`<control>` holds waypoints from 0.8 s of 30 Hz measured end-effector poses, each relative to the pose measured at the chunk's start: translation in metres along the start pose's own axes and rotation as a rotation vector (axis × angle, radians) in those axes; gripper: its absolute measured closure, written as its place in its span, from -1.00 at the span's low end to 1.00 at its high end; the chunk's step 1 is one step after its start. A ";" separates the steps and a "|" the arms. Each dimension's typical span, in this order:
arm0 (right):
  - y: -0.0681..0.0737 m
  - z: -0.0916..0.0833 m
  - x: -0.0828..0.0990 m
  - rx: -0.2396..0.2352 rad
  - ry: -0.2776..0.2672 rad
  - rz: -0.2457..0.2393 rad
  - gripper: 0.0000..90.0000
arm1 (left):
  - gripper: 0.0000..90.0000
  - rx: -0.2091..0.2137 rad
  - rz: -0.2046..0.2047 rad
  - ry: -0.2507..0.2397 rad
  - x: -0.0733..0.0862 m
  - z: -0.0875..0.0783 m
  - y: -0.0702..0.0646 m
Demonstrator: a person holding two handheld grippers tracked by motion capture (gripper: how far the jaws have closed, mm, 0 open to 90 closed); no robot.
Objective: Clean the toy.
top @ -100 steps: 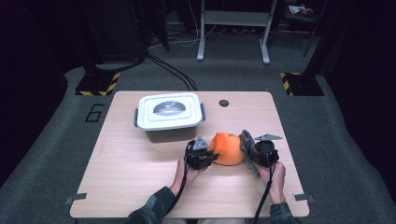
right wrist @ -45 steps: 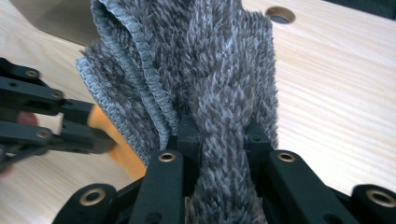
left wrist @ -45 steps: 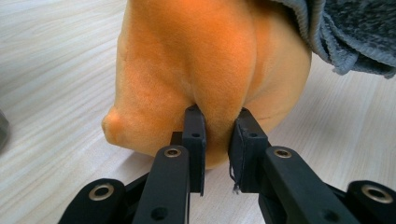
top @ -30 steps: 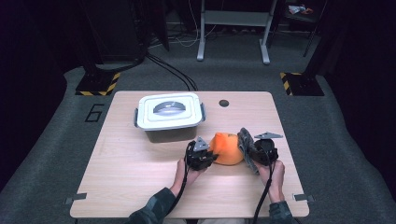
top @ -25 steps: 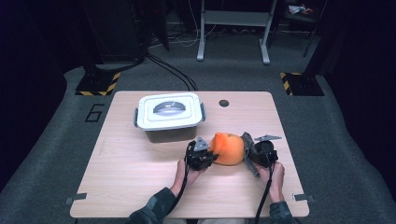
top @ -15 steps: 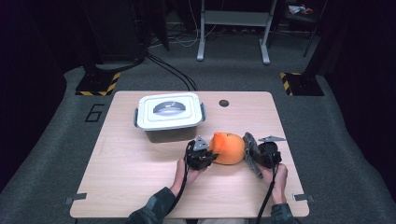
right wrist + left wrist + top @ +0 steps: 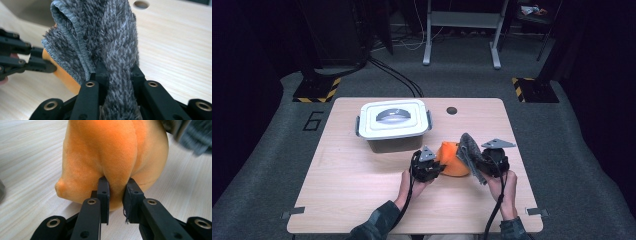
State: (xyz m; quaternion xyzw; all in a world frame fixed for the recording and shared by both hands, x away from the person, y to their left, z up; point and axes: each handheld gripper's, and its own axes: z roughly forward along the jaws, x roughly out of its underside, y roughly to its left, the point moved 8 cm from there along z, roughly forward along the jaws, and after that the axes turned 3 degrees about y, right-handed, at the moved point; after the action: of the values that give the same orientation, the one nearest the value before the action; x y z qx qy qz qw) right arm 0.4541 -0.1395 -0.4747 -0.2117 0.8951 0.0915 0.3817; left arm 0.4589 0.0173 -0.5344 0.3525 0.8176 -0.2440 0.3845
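Note:
An orange plush toy (image 7: 452, 160) lies on the wooden table (image 7: 362, 185) near its front right. My left gripper (image 7: 438, 167) is shut on a fold of this orange plush toy (image 7: 117, 157), its pads (image 7: 103, 192) pinching the fabric. A grey fuzzy cloth (image 7: 468, 149) stands up against the toy's right side. My right gripper (image 7: 477, 162) is shut on the grey cloth (image 7: 112, 42), which bunches between its jaws and rises above them. In the right gripper view the left gripper (image 7: 51, 68) reaches in from the left onto the toy (image 7: 67, 80).
A white lidded plastic box (image 7: 393, 122) stands on the table behind the toy. A round hole (image 7: 452, 110) is in the tabletop near the back edge. Dark carpet (image 7: 272, 150) surrounds the table, with stands and cables beyond.
My right gripper has lifted and moved slightly left, raising the grey cloth against the orange toy. The left gripper has stayed put on the toy.

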 end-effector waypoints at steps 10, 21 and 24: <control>-0.002 0.015 0.002 0.022 0.025 -0.001 0.67 | 0.16 -0.026 0.049 -0.035 -0.001 -0.002 0.001; -0.008 0.018 0.002 0.003 0.013 0.010 0.67 | 0.21 -0.098 0.150 0.000 0.004 0.008 0.002; -0.008 0.019 0.001 0.000 0.007 0.017 0.67 | 0.53 -0.098 0.139 -0.003 0.004 0.008 0.003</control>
State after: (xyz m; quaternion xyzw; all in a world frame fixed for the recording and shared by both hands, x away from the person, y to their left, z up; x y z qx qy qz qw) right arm 0.4694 -0.1408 -0.4888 -0.2044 0.8981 0.0942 0.3778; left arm 0.4628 0.0151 -0.5430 0.3885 0.8016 -0.1769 0.4186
